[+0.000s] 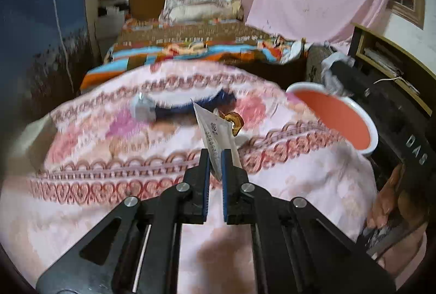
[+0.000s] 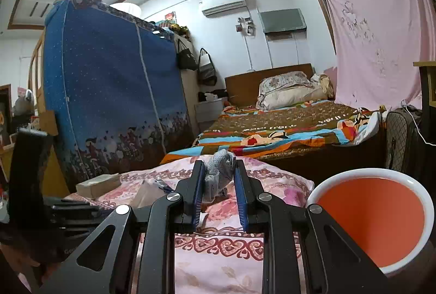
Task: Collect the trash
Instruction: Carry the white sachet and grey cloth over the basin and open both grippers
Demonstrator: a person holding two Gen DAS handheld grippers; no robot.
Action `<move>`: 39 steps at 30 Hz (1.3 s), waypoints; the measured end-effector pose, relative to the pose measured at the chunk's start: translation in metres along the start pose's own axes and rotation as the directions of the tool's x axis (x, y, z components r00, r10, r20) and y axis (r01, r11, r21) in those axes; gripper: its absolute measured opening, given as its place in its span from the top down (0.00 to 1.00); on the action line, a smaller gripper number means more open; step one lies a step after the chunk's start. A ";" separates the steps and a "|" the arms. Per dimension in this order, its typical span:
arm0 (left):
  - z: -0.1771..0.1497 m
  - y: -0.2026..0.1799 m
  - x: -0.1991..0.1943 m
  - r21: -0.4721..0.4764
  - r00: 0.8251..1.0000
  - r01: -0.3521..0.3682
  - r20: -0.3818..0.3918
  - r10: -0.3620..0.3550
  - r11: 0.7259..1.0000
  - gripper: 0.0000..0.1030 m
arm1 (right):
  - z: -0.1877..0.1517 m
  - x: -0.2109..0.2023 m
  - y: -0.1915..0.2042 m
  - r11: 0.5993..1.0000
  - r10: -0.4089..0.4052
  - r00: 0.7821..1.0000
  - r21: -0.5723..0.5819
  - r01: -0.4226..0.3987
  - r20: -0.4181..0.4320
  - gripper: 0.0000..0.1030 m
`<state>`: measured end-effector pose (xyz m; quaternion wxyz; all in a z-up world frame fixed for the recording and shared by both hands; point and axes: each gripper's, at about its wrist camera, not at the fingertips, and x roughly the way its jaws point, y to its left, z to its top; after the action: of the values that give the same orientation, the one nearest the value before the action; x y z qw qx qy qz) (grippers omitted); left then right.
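Both claws are already loaded. Left claw (image 1: 215, 155) is clamped flat on the lower end of a white wrapper (image 1: 215, 130), a thin printed sachet that juts up and away from the blue pads above the pink patterned blanket (image 1: 114, 179). Right claw (image 2: 218, 176) is closed around a grey crumpled wad (image 2: 219, 171), which bulges between and above its pads.

The wrapper looks feather-light and floppy, with a slick printed skin. It is held by one end only, so I judge it could slide out under a quick swing; a bite further in from the edge would be safer. The wad looks light too, soft and springy, and it is squeezed across its middle, which suits it well. Neither piece seems fragile.

The orange bin (image 2: 373, 223), white-rimmed and open, stands just beside the blanket's right edge, below and to the right of the right claw, and at the right in the left wrist view. More scraps lie on the blanket ahead of the left claw: a grey lump (image 1: 143, 110), something dark blue (image 1: 207, 103) and a small brown piece (image 1: 235, 122), all blurred.

The left claw tilts downward over the blanket. The right claw points nearly level toward the bed (image 2: 272, 130) beyond. The hand (image 1: 387, 201) gripping the right tool shows at the right edge of the left wrist view.
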<state>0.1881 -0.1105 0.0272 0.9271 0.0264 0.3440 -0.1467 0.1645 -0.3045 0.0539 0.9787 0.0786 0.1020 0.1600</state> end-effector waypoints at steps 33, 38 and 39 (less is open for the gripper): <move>0.054 -0.063 -0.060 0.102 0.851 0.196 0.477 -0.220 0.975 1.00 | 0.031 -0.049 -0.039 0.969 -0.234 0.927 -0.004 0.245 0.292 0.81; 0.062 -0.096 -0.046 0.198 0.830 0.224 0.474 -0.293 0.954 1.00 | 0.025 -0.054 -0.062 0.948 -0.313 0.906 0.043 0.315 0.285 0.80; 0.063 -0.100 -0.043 0.206 0.832 0.237 0.462 -0.308 0.949 1.00 | 0.023 -0.054 -0.067 0.945 -0.323 0.905 0.054 0.321 0.278 0.80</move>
<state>0.1676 -0.2048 0.1082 0.9489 0.0041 0.0876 -0.3030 0.1395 -0.3879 0.0732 0.9958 0.0862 -0.0270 -0.0170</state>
